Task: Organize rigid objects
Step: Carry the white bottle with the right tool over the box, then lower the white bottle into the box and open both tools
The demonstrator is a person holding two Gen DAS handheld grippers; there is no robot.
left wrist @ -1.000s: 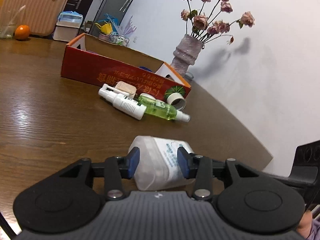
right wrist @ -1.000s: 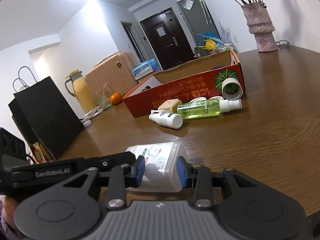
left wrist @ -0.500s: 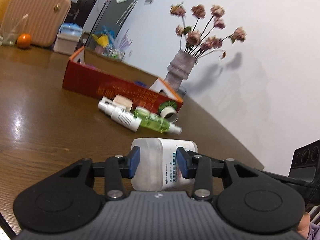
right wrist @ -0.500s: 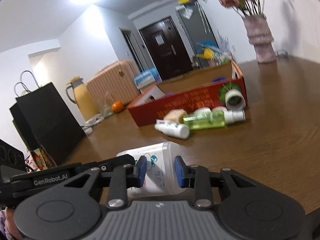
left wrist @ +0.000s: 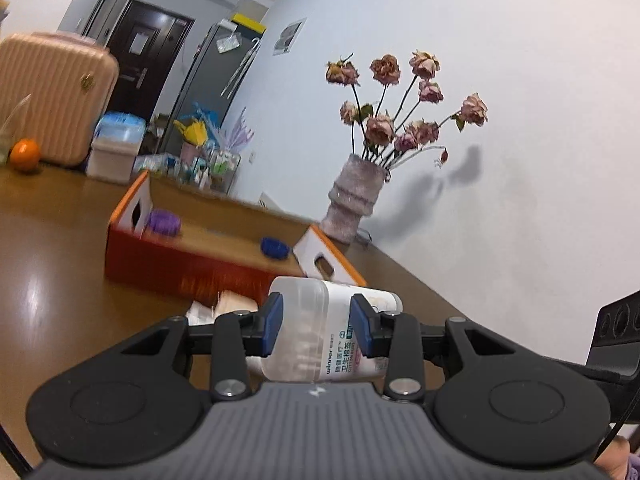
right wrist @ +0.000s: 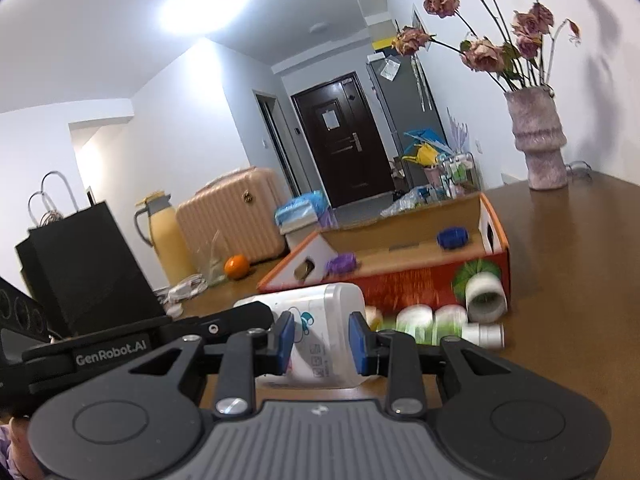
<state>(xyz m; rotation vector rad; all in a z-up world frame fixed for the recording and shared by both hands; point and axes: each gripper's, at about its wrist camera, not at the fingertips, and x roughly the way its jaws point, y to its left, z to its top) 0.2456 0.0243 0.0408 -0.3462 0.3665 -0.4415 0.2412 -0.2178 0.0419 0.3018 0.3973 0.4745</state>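
Note:
Both grippers hold one clear plastic cotton-swab jar (left wrist: 316, 340), lying on its side and lifted above the wooden table. My left gripper (left wrist: 317, 326) is shut on one end of it. My right gripper (right wrist: 321, 341) is shut on the other end of the jar (right wrist: 320, 332). Ahead stands an open red cardboard box (left wrist: 192, 268), also in the right wrist view (right wrist: 412, 284), with a purple item (left wrist: 163, 222) and a blue item (left wrist: 274, 248) inside. Several small bottles (right wrist: 436, 320) lie in front of the box.
A vase of dried roses (left wrist: 354, 200) stands behind the box near the wall. An orange (right wrist: 237, 266), a yellow jug (right wrist: 168, 240), a black paper bag (right wrist: 88, 268) and a white tape roll (right wrist: 485, 300) are on the table. A pink suitcase (right wrist: 232, 216) stands beyond.
Both grippers have lifted the jar off the table and raised it toward the box. The box interior now shows, and the small bottles have dropped lower in view.

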